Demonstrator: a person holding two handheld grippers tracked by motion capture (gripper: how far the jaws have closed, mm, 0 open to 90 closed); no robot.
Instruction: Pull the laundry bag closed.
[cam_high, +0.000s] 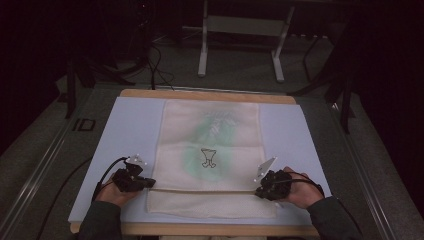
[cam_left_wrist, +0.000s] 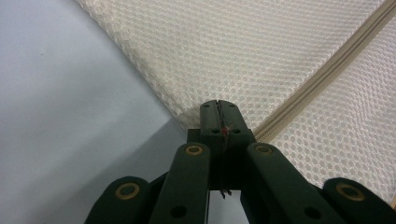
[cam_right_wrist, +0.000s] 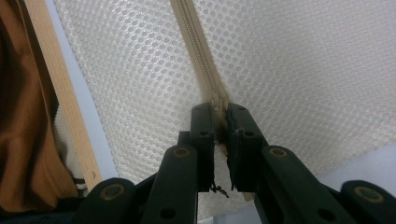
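Observation:
A cream mesh bag (cam_high: 172, 150) lies flat on the pale mat (cam_high: 130, 130), with something green inside showing through the mesh. A zipper (cam_high: 200, 190) crosses the bag near its front end. My left gripper (cam_high: 148, 183) sits at the zipper's left end, at the bag's edge (cam_left_wrist: 187, 116), with its jaws pressed together on the mesh there (cam_left_wrist: 218, 108). My right gripper (cam_high: 259, 190) is at the zipper's right end. In the right gripper view its jaws pinch the zipper (cam_right_wrist: 198, 51) end between their tips (cam_right_wrist: 219, 111).
The mat lies on a wooden table whose edge (cam_high: 205, 94) shows at the back and beside the bag (cam_right_wrist: 65, 93). Bare mat flanks the bag on both sides. A metal frame (cam_high: 202, 50) and cables stand on the floor beyond the table.

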